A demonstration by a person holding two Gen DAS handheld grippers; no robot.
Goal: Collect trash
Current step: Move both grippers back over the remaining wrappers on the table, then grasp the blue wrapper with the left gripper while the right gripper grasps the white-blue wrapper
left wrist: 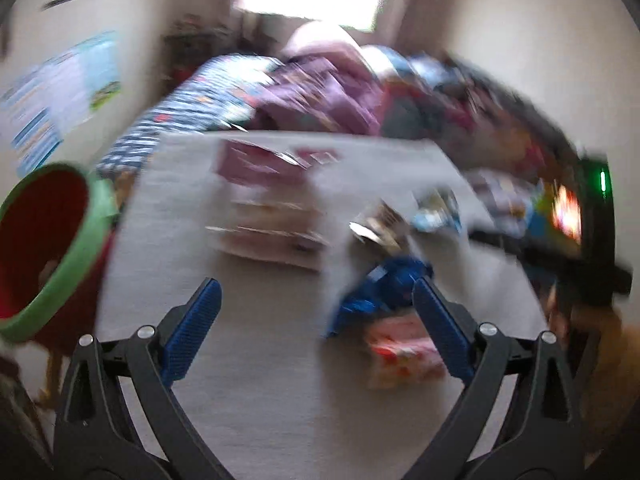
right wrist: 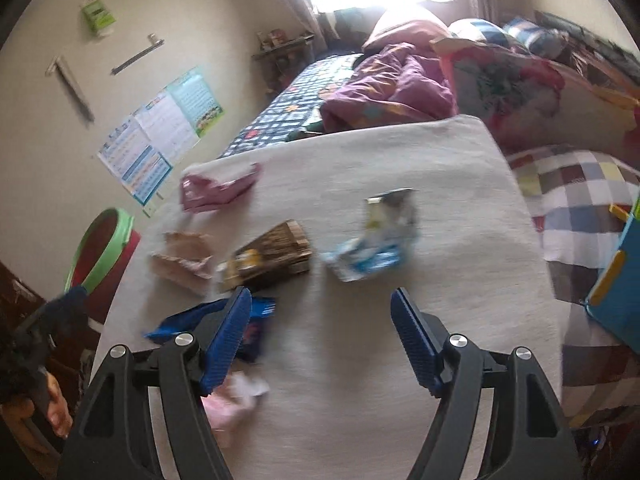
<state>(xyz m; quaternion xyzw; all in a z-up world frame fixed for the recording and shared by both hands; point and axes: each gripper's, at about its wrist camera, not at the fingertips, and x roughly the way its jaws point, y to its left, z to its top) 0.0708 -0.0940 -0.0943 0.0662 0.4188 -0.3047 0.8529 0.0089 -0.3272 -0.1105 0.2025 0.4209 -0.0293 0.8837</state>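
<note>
Trash lies scattered over the pale grey cloth-covered table (right wrist: 400,152), and both grippers hang above it with nothing between their blue ribbed pads. Right gripper (right wrist: 322,300): fingers spread wide, empty, pointing down at the cloth. Just beside its left pad (right wrist: 228,340) lies a crumpled dark blue wrapper (right wrist: 180,322), and under that pad a pale pink crumpled wrapper (right wrist: 232,400) peeks out. Ahead of the fingers sit a brown and yellow snack packet (right wrist: 276,254) and, to its right, a white and light blue foil wrapper (right wrist: 376,240). Further left there's a torn tan paper wrapper (right wrist: 182,258), and near the far edge a magenta plastic wrapper (right wrist: 218,188).

Left gripper (left wrist: 316,292): also wide apart and holding nothing, though this view is badly blurred. The blue wrapper (left wrist: 376,292) lies next to its right pad (left wrist: 440,332), with a red and white wrapper (left wrist: 400,354) just below it.

Off the table's left edge stands a round bin with a green rim and red body (right wrist: 110,256). Behind the table a bed with a blue patterned cover (right wrist: 292,108) carries a rumpled purple blanket (right wrist: 392,88), and posters (right wrist: 160,128) hang on the cream wall.
</note>
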